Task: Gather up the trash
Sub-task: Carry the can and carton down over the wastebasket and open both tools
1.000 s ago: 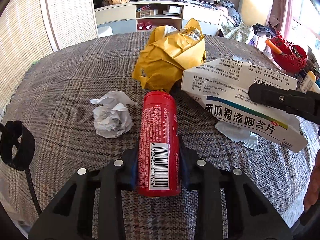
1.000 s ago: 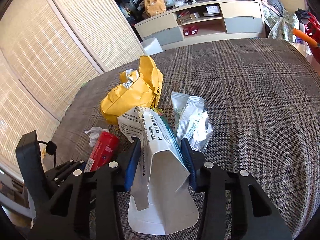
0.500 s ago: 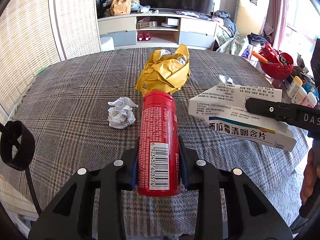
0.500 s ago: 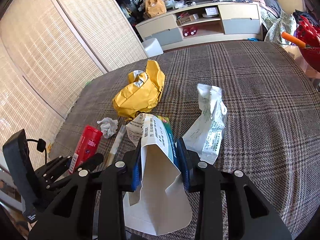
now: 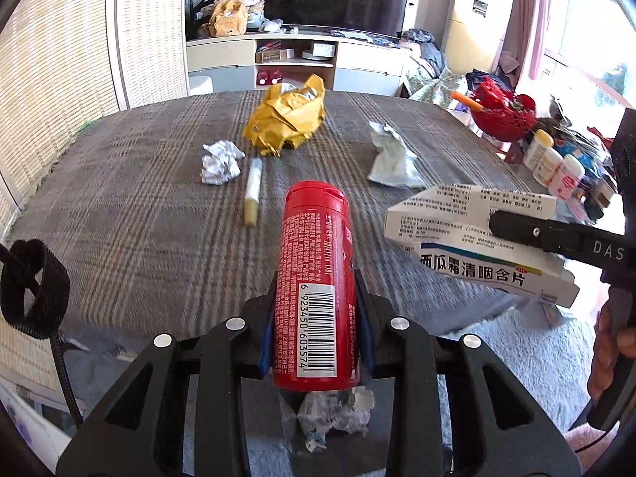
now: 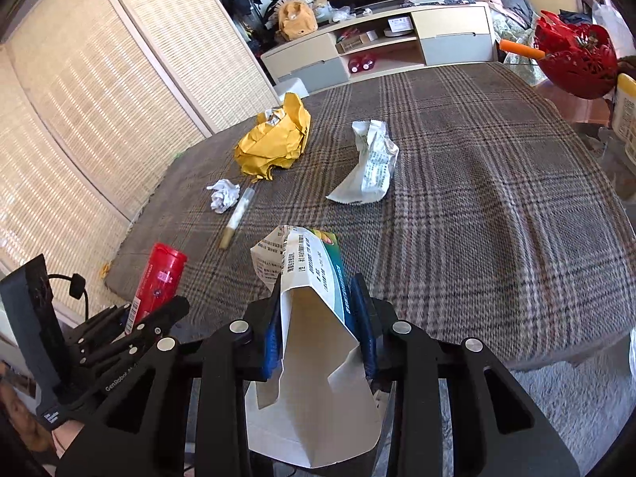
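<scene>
You've pulled both loads back off the table [image 5: 159, 206]: your left gripper [image 5: 316, 318] stays clamped on the red bottle [image 5: 316, 278] and your right gripper [image 6: 318, 326] on the flattened carton [image 6: 314, 318], leaving the yellow bag [image 5: 286, 119], tissue ball [image 5: 220, 161], tube [image 5: 253, 190] and wrapper [image 5: 391, 157] well ahead, likely next.

Red tube [image 5: 317, 278] and opened box [image 6: 314, 318] lifted, yellow wrapper [image 5: 286, 119], paper ball [image 5: 220, 162] on table

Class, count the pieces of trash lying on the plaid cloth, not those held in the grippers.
4: yellow wrapper at the far side, crumpled tissue beside the thin tube, white packet to the right. Smaller scraps may be hidden.
</scene>
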